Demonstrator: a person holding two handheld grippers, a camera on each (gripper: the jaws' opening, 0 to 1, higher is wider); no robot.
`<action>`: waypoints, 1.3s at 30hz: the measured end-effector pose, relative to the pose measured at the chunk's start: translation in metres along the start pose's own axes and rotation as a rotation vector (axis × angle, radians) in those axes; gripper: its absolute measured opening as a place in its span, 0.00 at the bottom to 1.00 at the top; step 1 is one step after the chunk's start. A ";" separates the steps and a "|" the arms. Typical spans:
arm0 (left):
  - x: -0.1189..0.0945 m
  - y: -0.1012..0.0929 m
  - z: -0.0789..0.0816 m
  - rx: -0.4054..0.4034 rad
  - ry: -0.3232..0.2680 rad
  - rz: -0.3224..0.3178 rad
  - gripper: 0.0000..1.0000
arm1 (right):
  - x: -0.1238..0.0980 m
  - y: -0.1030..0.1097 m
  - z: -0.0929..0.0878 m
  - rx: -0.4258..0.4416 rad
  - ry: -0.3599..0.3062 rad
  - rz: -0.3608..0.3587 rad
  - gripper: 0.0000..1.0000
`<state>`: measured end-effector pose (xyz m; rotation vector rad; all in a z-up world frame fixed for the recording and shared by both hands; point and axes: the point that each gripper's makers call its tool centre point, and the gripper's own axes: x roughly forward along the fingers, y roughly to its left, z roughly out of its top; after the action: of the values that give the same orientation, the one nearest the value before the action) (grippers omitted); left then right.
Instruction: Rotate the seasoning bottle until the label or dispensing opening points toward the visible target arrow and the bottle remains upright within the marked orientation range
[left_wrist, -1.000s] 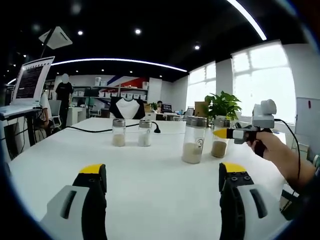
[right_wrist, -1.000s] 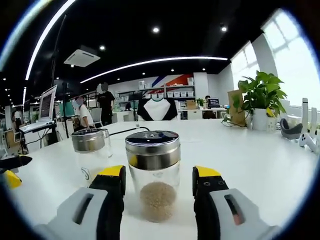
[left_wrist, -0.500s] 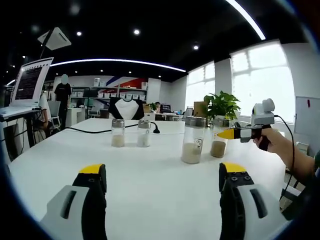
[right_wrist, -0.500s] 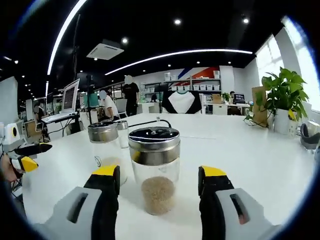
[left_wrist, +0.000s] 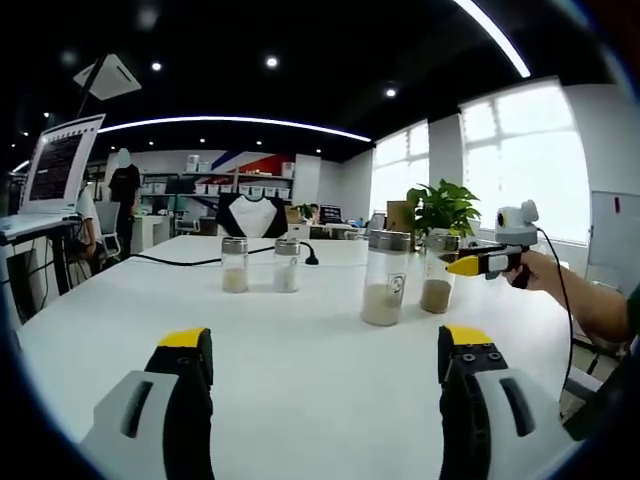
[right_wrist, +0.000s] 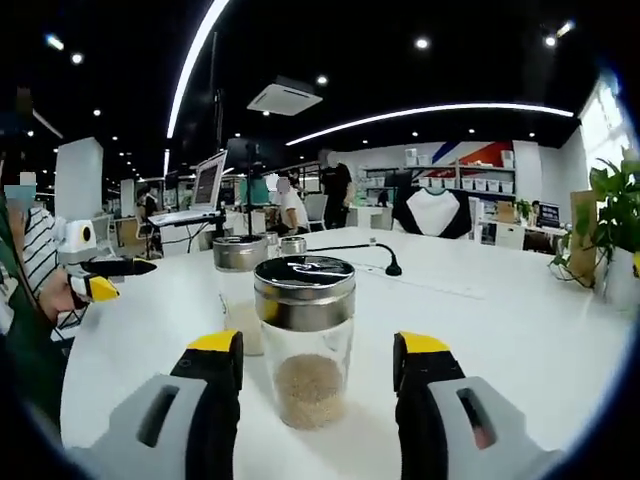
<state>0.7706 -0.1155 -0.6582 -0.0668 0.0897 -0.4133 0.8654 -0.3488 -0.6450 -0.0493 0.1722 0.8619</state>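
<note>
Two open claw jaws flank the upright seasoning bottle (right_wrist: 303, 340)

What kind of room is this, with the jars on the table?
Probably an open-plan office: a long white table, a raised monitor, shelves of boxes at the back, and a potted plant.

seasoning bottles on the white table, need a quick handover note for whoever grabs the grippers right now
Right gripper: open, jaws on either side of the clear glass seasoning bottle with a steel lid; contact cannot be told.
Left gripper: open, holding nothing, low over the white table, short of all bottles.
Things: that bottle stands upright beside a second steel-lidded bottle bearing a round label. Two small shakers stand further back.
Done: the right gripper brackets the bottle. No target arrow is visible in these views.
Left: close, rotate it to the mark, keep it upright, release.
</note>
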 end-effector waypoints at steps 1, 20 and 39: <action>0.000 0.000 0.000 -0.002 0.001 -0.001 0.98 | 0.001 0.001 0.004 0.009 -0.025 0.025 0.60; 0.000 -0.001 0.001 0.001 -0.003 -0.005 0.99 | 0.015 0.005 -0.002 0.052 -0.017 0.166 0.45; 0.000 -0.002 0.001 0.002 -0.003 -0.007 0.99 | 0.015 0.008 -0.001 0.029 -0.024 0.180 0.40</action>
<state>0.7702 -0.1170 -0.6574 -0.0661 0.0867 -0.4201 0.8691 -0.3321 -0.6486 0.0040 0.1685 1.0385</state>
